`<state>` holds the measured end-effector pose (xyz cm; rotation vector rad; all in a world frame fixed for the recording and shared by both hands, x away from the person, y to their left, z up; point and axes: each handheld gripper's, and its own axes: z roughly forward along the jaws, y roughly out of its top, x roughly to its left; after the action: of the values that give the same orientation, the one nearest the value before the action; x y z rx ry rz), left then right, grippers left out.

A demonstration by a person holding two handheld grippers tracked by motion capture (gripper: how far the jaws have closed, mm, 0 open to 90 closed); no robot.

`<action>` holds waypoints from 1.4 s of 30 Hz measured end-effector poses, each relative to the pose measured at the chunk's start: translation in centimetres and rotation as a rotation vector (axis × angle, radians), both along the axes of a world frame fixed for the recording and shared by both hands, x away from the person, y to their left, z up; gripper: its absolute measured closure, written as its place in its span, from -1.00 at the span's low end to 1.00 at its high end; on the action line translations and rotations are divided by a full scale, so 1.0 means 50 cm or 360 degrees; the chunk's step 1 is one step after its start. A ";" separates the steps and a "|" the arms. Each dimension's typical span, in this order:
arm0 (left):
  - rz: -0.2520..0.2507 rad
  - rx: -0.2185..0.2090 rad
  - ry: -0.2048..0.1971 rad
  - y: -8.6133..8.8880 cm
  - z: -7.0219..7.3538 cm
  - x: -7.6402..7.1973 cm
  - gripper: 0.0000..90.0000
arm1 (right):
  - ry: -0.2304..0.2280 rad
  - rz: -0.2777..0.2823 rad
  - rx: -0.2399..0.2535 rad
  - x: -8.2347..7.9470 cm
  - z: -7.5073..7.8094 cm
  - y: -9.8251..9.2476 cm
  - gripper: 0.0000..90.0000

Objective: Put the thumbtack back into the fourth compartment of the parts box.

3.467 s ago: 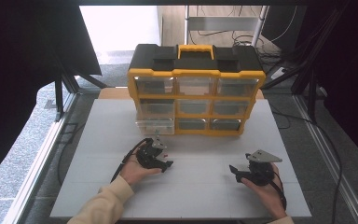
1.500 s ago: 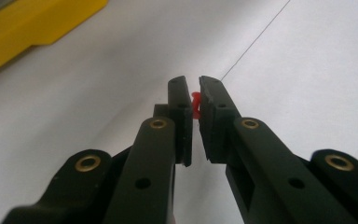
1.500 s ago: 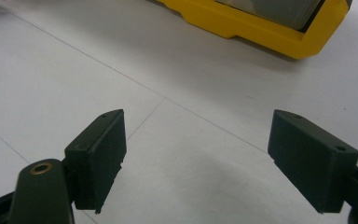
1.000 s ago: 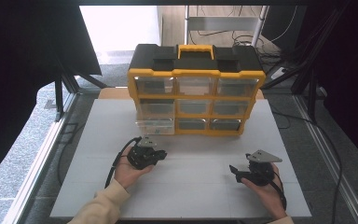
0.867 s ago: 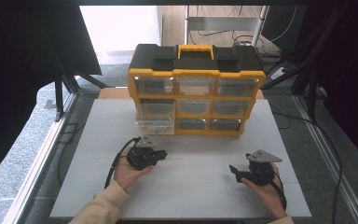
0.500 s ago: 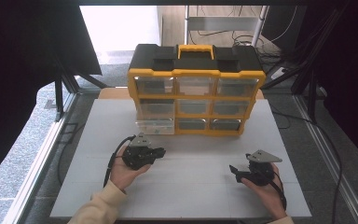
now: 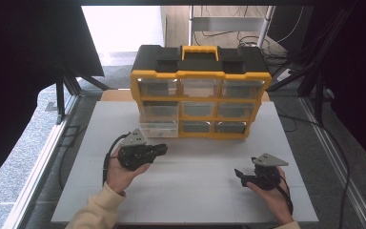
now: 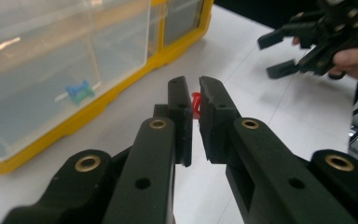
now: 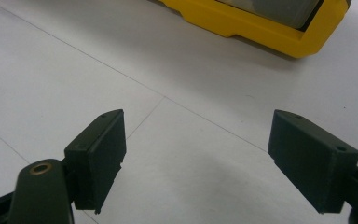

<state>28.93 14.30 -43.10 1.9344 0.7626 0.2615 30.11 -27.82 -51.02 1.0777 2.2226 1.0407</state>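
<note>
Red plastic shows between the black pads of my left gripper [image 8: 195, 100]: a small red pin [image 8: 196, 103], pinched tight in a narrow gap, its shape mostly hidden by the pads. Seen from above, that left gripper [image 7: 161, 149] sits in my left hand, just in front of the pulled-out clear drawer [image 7: 159, 129] at the lower left of the organiser [image 7: 200, 76]. The drawer's walls are transparent and glossy, and a little blue pin [image 8: 79, 91] lies inside it. The organiser is a yellow plastic frame with a black top and a yellow carry handle, holding three rows of see-through drawers; I can read no writing or brand on it. My right gripper [image 9: 214, 151] stands wide with nothing between its matte black pads, over the white table [image 7: 195, 191], and it rests well apart from the left one [image 7: 242, 175], near the table's front right.
</note>
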 end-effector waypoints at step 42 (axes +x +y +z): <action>0.0177 -0.0092 -0.0140 0.038 0.133 0.090 0.85 | -0.0008 -0.0022 0.0014 0.003 0.001 -0.005 -0.56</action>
<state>33.41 16.20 -36.46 1.8167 0.8116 0.3857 30.27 -28.05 -50.99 1.0917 2.2056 1.0473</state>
